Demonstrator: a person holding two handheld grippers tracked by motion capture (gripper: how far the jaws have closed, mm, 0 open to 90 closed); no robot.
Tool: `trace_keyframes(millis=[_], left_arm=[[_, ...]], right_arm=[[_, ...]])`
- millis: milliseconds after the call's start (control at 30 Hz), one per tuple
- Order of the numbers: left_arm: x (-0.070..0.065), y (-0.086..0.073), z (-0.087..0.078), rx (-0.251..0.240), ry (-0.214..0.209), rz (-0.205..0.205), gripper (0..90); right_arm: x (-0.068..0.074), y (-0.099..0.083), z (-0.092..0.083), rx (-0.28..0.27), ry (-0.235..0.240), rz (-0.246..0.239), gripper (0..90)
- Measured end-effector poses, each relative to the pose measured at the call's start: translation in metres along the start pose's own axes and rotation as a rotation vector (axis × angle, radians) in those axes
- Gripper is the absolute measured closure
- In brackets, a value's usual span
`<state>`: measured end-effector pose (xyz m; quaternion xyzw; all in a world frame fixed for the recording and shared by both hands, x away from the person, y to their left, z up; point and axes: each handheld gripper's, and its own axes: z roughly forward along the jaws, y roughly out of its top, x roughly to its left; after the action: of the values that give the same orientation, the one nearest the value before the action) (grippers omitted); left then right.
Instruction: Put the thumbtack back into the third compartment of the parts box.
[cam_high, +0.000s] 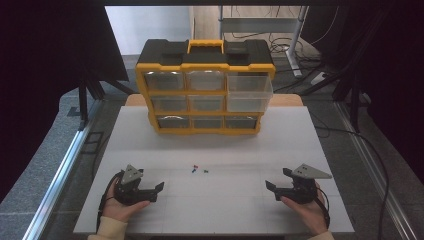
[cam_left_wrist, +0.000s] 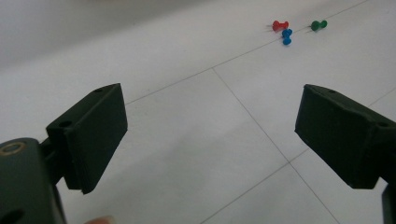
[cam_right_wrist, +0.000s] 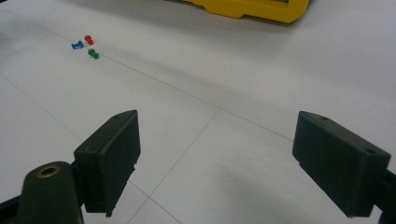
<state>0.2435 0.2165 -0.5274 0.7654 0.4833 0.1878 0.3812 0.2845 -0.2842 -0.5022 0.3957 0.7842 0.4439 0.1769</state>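
Two claws (cam_high: 159, 189) (cam_high: 270, 187) wide apart (empty)

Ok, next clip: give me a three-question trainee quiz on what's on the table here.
1. How many small plastic push pins lie on the white table, and in which colours?
2. True or false: the left claw is shut on a pin.
3. The top-right clear drawer of the yellow-and-black plastic drawer cabinet is: A) pulled out, B) flush, C) removed.

Key:
1. Three: a red push pin, a blue push pin and a green push pin.
2. False; both the left claw and the right claw are open and hold nothing.
3. A.
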Motion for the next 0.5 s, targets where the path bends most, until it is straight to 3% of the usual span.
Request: trace_keyframes(millis=[500], left_arm=[[-0.0003, 0.0029, 0.002, 0.003, 0.008, 0.016, 9.7]], right_arm=[[-0.0022, -0.0002, 0.0021, 0.012, -0.013, -0.004, 16.6]])
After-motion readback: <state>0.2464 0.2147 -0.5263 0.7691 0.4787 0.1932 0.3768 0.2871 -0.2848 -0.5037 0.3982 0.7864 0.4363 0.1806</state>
